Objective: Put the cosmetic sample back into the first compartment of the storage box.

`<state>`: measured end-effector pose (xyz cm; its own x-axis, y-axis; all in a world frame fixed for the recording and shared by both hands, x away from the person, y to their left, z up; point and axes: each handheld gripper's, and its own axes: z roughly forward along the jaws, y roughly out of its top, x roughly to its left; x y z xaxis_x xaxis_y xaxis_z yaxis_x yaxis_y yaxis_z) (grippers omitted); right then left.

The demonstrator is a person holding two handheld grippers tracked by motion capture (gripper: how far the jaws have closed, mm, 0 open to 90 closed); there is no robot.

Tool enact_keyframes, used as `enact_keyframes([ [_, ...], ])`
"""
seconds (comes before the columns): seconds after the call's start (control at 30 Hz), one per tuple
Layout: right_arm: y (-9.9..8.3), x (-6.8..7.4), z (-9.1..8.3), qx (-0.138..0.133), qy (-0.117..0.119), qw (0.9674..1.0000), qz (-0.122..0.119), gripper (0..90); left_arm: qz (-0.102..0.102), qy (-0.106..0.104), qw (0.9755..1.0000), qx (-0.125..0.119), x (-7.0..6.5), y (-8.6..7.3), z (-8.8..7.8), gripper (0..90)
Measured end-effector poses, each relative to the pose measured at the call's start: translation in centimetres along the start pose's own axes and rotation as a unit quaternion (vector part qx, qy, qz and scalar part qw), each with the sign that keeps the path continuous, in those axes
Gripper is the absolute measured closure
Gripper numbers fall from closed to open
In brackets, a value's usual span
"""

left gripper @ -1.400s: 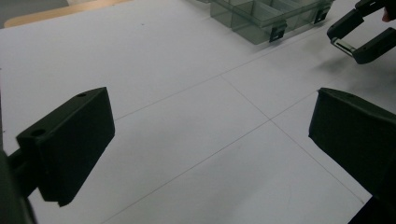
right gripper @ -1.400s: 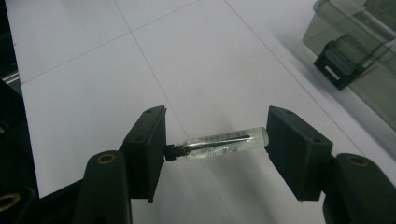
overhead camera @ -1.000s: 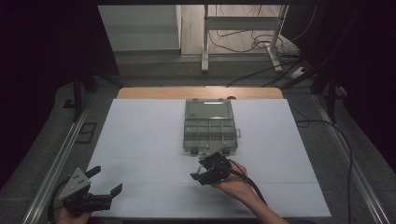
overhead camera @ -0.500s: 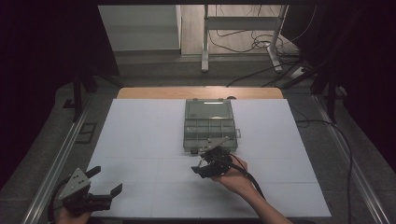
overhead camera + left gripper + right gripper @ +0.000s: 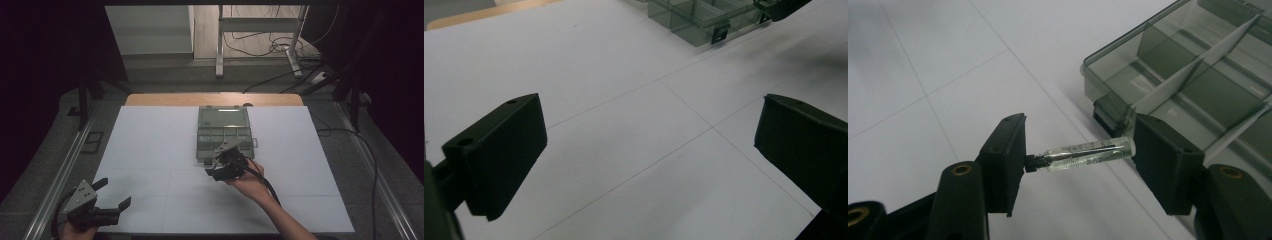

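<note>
A smoky clear compartment box (image 5: pixel 222 131) lies open at the middle of the white table, its lid flat behind it. My right gripper (image 5: pixel 220 164) hovers at the box's near edge, shut on a small clear glass vial (image 5: pixel 1083 152) with a dark tip. The vial is clamped end to end between the two jaws, just off the box's front latch (image 5: pixel 1108 112). In the right gripper view the box's compartments (image 5: pixel 1198 75) look empty. My left gripper (image 5: pixel 112 194) rests at the table's near left corner, open, with bare table between its jaws (image 5: pixel 649 150).
The white mat (image 5: pixel 150 145) has thin grid lines, with a wooden strip (image 5: pixel 165 99) along its far edge. Metal rails (image 5: pixel 65 170) run down both sides of the table. Table legs and cables (image 5: pixel 260 40) lie on the floor beyond.
My right gripper has carried the vial a little forward and right, closer to the box's near edge. The left gripper has stayed put.
</note>
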<state>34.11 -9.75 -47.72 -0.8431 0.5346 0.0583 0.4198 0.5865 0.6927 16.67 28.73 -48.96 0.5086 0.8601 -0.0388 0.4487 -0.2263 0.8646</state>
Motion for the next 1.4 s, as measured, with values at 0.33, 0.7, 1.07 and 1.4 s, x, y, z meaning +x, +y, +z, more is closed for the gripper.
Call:
enact_keyframes([
  [0.33,1.0,-1.1,0.6,-0.004,-0.013,0.9999,0.005,39.7,0.0,-0.001,1.0,0.0,0.0,0.0,0.0,0.9],
  [0.7,2.4,-2.4,1.4,-0.013,-0.019,0.9996,0.014,39.8,-0.002,-0.001,1.0,0.0,0.1,0.0,0.0,0.9],
  [1.07,3.5,-3.3,2.2,-0.018,-0.029,0.9993,0.013,39.7,-0.003,-0.003,1.0,0.0,0.1,0.0,0.0,0.9],
  [1.4,4.8,-4.4,3.1,-0.025,-0.034,0.9988,0.025,39.7,-0.003,-0.004,1.0,0.0,0.1,0.0,0.0,0.9],
])
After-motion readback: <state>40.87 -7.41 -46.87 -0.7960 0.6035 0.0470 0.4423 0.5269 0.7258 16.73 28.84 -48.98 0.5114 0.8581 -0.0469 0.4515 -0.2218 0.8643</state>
